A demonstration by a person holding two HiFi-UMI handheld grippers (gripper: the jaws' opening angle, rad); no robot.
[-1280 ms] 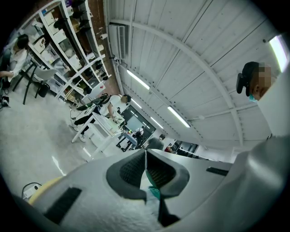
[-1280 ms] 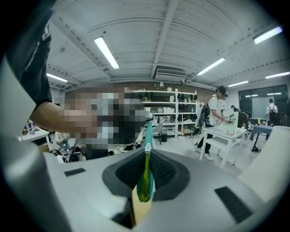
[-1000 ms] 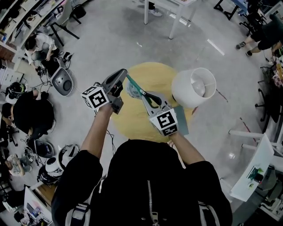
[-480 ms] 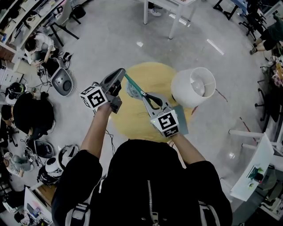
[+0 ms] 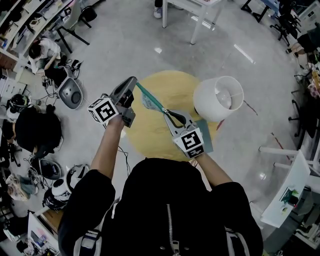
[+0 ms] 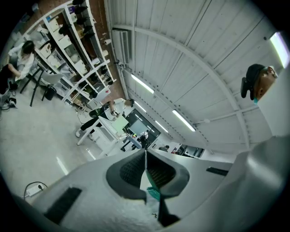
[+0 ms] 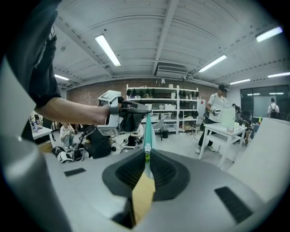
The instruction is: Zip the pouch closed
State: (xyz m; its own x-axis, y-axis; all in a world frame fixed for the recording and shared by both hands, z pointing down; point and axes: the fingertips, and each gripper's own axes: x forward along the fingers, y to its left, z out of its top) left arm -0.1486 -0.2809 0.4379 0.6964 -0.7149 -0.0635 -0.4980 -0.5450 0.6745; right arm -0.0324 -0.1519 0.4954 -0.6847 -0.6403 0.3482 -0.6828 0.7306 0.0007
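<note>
A teal pouch (image 5: 151,98) hangs stretched in the air between my two grippers, above a round yellow table (image 5: 145,132). My left gripper (image 5: 134,83) is shut on the pouch's far end; in the left gripper view its pads (image 6: 146,165) pinch the teal edge (image 6: 154,193). My right gripper (image 5: 168,114) is shut on the zipper pull (image 7: 146,156) at the pouch's top edge. In the right gripper view the teal pouch (image 7: 148,129) runs straight away to the left gripper (image 7: 131,112). How far the zipper is shut is hidden.
A white lamp shade (image 5: 218,98) stands on the table's right side, close to my right gripper. A flat teal sheet (image 5: 205,137) lies under my right hand. People sit on the floor at the left (image 5: 35,130). White tables (image 5: 192,10) stand beyond.
My right gripper has slid along the pouch towards the person, down and to the right in the head view. The teal span between the grippers is longer. The left gripper has barely shifted.
</note>
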